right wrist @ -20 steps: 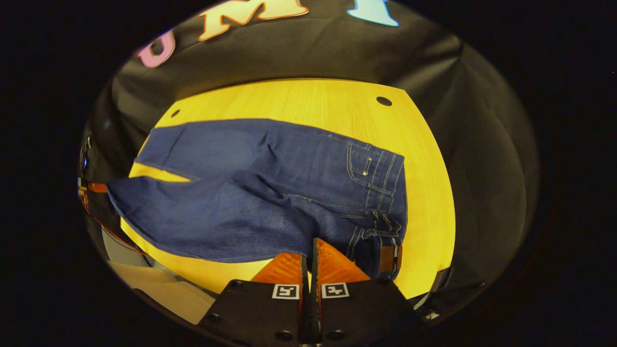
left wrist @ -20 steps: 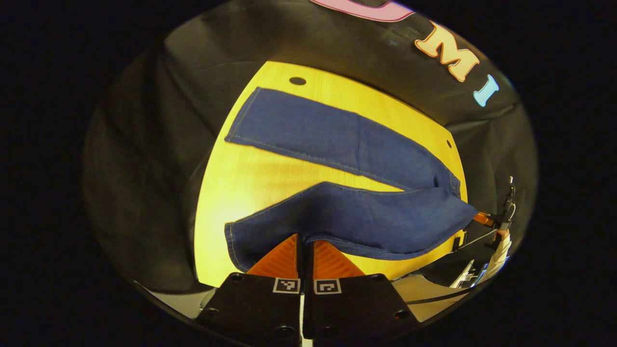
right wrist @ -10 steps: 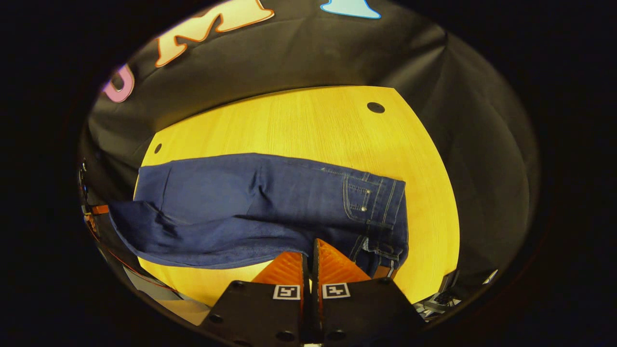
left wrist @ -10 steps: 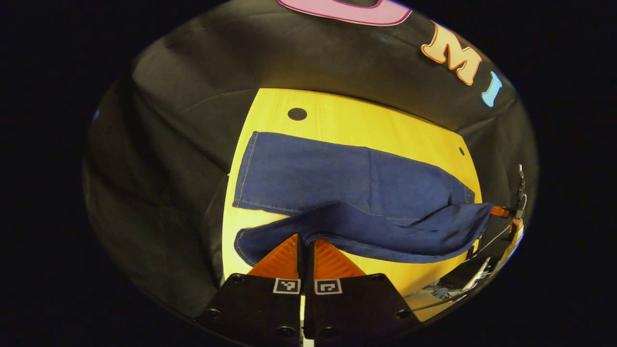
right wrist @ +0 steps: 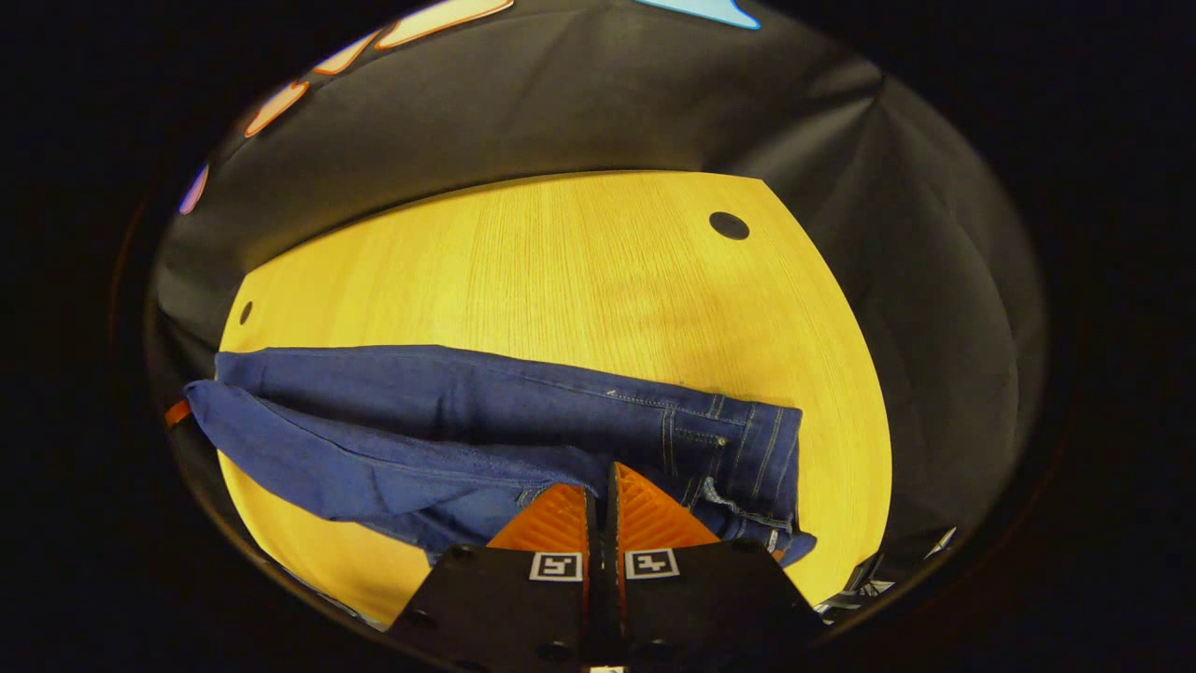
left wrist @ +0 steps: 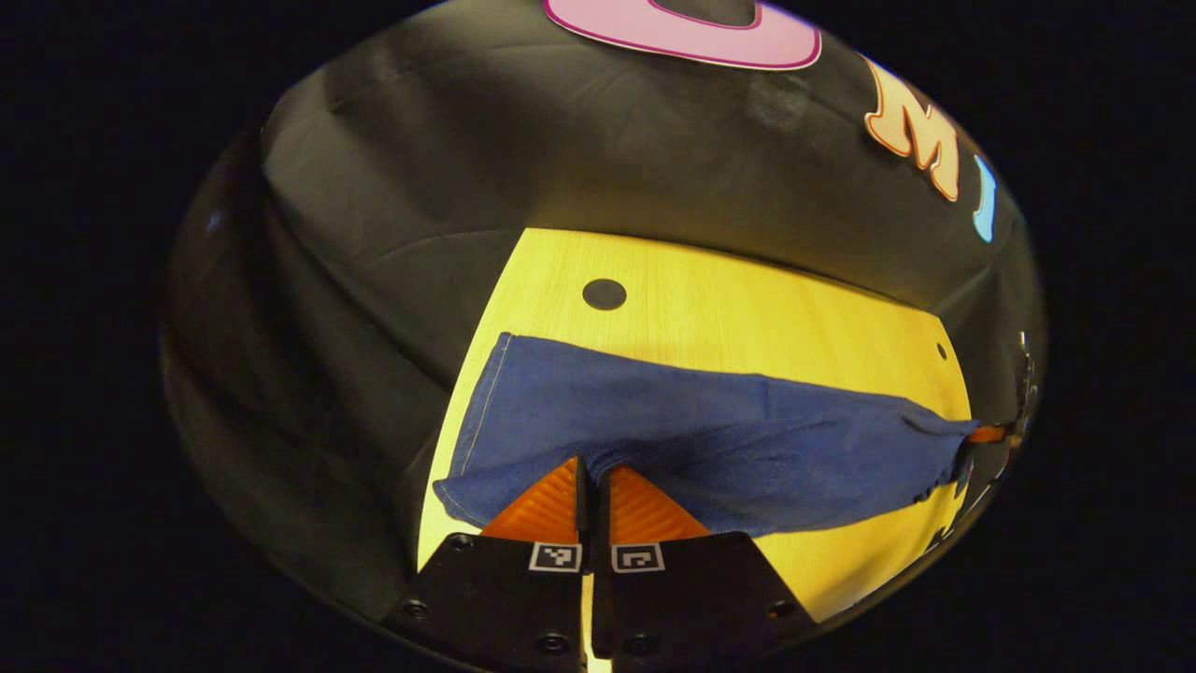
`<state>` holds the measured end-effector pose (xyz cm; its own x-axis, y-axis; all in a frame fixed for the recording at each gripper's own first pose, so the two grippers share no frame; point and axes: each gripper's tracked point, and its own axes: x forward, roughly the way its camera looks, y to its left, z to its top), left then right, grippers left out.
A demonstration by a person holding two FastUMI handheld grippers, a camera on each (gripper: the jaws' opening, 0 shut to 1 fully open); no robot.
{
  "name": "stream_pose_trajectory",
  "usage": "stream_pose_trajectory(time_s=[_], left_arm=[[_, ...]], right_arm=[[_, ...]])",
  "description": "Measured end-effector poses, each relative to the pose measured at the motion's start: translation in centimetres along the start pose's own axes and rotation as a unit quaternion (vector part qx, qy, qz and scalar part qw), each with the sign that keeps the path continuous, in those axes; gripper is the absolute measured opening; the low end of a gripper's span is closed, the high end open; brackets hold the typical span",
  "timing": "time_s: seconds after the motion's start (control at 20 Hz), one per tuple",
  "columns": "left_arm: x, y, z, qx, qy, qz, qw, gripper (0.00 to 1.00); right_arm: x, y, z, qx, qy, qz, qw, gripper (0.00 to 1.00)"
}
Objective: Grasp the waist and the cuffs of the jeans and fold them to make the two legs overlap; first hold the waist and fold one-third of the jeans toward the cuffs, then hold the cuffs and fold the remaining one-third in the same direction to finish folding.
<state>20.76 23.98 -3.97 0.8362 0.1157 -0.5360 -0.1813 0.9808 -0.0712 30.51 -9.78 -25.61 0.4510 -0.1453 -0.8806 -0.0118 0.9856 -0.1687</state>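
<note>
Jeans [left wrist: 673, 439] lie lengthwise across the desk [left wrist: 747, 308], short of its round hole [left wrist: 605, 293]. At the cuff end, left gripper [left wrist: 590, 486] has its jaws pressed together on the near leg's cuff, lifted over the far leg. At the waist end, right gripper [right wrist: 598, 505] has its jaws clamped on the waistband [right wrist: 747, 477]. Judged stage: leg-over-leg fold nearly done, near leg not yet laid flat. Both thirds folds still left.

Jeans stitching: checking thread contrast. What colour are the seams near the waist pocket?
Pale, light-coloured stitching on dark blue jeans, clearest in the right gripper view.
</note>
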Motion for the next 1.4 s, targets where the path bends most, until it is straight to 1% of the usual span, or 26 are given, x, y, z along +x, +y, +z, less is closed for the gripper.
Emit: stream_pose_trajectory(time_s=[0.1,0.15,0.2,0.3,0.35,0.4,0.45,0.5,0.55,0.6,0.65,0.7,0.75,0.85,0.95,1.0,1.05,1.2,1.25,1.3,1.35,1.4], left_arm=[[1.8,-0.1,0.5,-0.008,-0.019,0.007,1.000,0.00],[2.4,0.1,0.4,-0.008,-0.021,0.012,1.000,0.00],[3.4,0.1,0.2,-0.006,-0.017,0.020,1.000,0.00],[5.1,0.1,0.2,0.000,-0.011,0.034,0.999,0.00],[5.6,0.3,0.3,0.004,-0.013,0.041,0.999,0.02],[6.0,0.3,0.4,0.009,-0.016,0.045,0.999,0.04],[6.1,0.1,0.6,0.013,-0.020,0.043,0.999,0.11],[5.9,0.1,1.0,0.016,-0.030,0.048,0.998,0.15],[6.1,0.4,1.5,0.017,-0.043,0.053,0.998,0.36],[5.6,0.7,2.2,0.017,-0.058,0.059,0.996,0.58],[5.0,1.4,3.1,0.018,-0.081,0.075,0.994,0.79],[4.3,2.0,4.1,0.018,-0.105,0.088,0.990,1.00],[3.3,2.6,5.2,0.018,-0.130,0.098,0.987,0.96],[0.5,2.4,6.7,0.009,-0.184,0.102,0.978,0.96],[-2.0,1.7,6.7,-0.006,-0.213,0.090,0.973,0.96],[-2.5,1.9,6.7,-0.012,-0.218,0.083,0.972,0.96],[-3.1,2.0,6.8,-0.017,-0.218,0.077,0.973,0.96],[-1.8,2.9,6.5,-0.033,-0.217,0.076,0.973,0.96],[-1.7,3.2,6.5,-0.045,-0.220,0.080,0.971,1.00],[-1.6,3.1,6.8,-0.060,-0.222,0.077,0.970,0.97],[-2.1,3.1,6.9,-0.073,-0.224,0.076,0.969,0.97],[-2.2,3.1,6.9,-0.090,-0.224,0.073,0.968,0.95]], right_arm=[[1.4,0.2,0.4,-0.005,-0.008,-0.013,1.000,0.03],[2.1,0.4,0.5,-0.007,-0.010,-0.016,1.000,0.00],[2.7,0.5,0.4,-0.010,-0.009,-0.015,1.000,0.02],[3.4,0.7,0.4,-0.013,-0.010,-0.011,1.000,0.03],[3.7,0.4,0.8,-0.012,-0.017,-0.009,1.000,0.04],[4.1,0.3,1.4,-0.004,-0.024,-0.005,1.000,0.19],[3.6,-0.1,1.9,0.005,-0.033,-0.007,0.999,0.34],[3.3,-0.8,2.6,0.015,-0.047,-0.007,0.999,0.49],[2.6,-1.1,3.7,0.029,-0.063,-0.002,0.998,0.64],[1.8,-1.9,4.7,0.042,-0.085,-0.007,0.995,0.79],[1.0,-3.1,5.9,0.054,-0.114,-0.011,0.992,0.94],[-0.1,-4.2,6.8,0.067,-0.138,-0.014,0.988,1.00],[-1.1,-5.3,7.8,0.078,-0.156,-0.017,0.984,1.00],[-3.8,-7.7,8.6,0.097,-0.179,-0.028,0.979,1.00],[-6.8,-9.8,7.4,0.121,-0.186,-0.035,0.974,1.00],[-7.2,-10.7,6.4,0.133,-0.181,-0.039,0.974,1.00],[-6.8,-11.7,4.8,0.143,-0.171,-0.038,0.974,1.00],[-5.2,-14.3,-0.1,0.177,-0.136,-0.041,0.974,1.00],[-5.1,-14.9,-2.2,0.190,-0.124,-0.041,0.973,0.99],[-4.6,-15.5,-3.5,0.205,-0.114,-0.038,0.971,1.00],[-3.9,-16.3,-4.7,0.223,-0.107,-0.033,0.968,1.00],[-3.4,-16.6,-5.4,0.239,-0.100,-0.025,0.966,1.00]])
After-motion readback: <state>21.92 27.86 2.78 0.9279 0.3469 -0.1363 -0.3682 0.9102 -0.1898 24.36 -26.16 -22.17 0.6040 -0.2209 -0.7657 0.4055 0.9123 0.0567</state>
